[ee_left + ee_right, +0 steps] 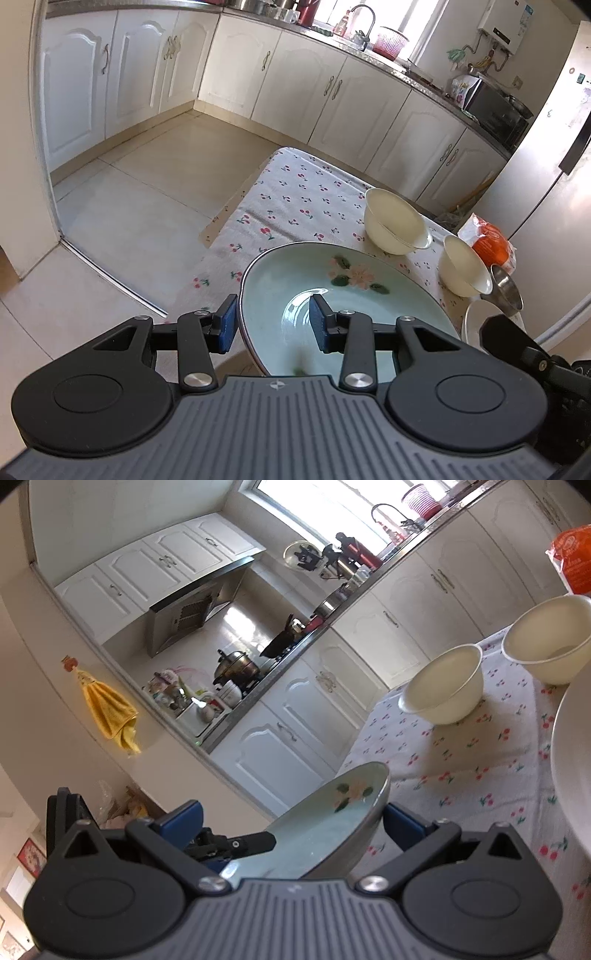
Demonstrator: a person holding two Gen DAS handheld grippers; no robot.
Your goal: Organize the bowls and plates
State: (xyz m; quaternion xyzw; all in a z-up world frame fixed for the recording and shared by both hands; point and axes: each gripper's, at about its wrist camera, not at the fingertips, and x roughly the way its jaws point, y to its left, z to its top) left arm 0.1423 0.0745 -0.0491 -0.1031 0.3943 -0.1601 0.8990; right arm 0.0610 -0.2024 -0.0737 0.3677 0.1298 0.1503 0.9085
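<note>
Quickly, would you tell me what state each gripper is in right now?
Left gripper: closed on the green plate rim, holding it.
Right gripper: open, gripping nothing.

No legible text or labels anywhere

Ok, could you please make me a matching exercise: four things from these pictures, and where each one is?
1 green plate
2 cream bowls
3 orange bag
4 yellow towel

A hanging on the wall
B upright on the cherry cloth
C tilted, in the left gripper
D beyond the bowls, by the fridge

Pairs: 1-C, 2-B, 3-D, 4-A
</note>
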